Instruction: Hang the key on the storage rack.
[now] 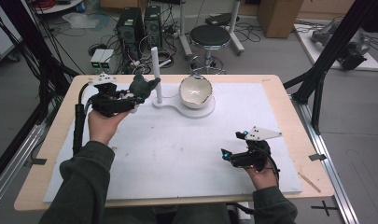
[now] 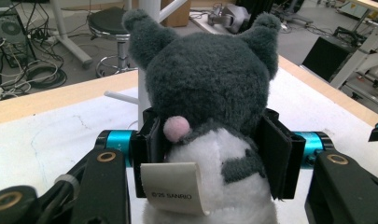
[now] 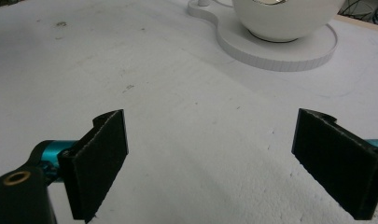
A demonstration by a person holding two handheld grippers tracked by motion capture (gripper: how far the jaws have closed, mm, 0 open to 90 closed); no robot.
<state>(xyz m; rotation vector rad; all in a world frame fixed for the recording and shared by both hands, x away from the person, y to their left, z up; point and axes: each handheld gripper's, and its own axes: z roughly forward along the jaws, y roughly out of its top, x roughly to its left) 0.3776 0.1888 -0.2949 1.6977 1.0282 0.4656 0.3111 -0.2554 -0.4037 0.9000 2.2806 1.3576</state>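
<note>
A white-covered desk (image 1: 177,154) stands in a cluttered lab. At upper left of the high view, the left claw (image 1: 139,95) grips a grey and white plush toy (image 2: 207,116), beside a white post (image 1: 155,74) and bowl (image 1: 195,91). At lower right, the right claw (image 1: 232,145) rests wide open, holding nothing.

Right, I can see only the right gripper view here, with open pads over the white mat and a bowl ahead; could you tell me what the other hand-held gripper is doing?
Observer: The left hand-held gripper is shut on a grey and white plush toy, pads pressing both its sides.
Operator: Thank you. Where is that relative to the bowl?
Observer: In the high view the toy is just left of the white post, with the bowl on the other side of that post.
Operator: And is my gripper near any of it?
Observer: No, the right hand-held gripper sits at the near right of the table, well apart from the bowl.
</note>
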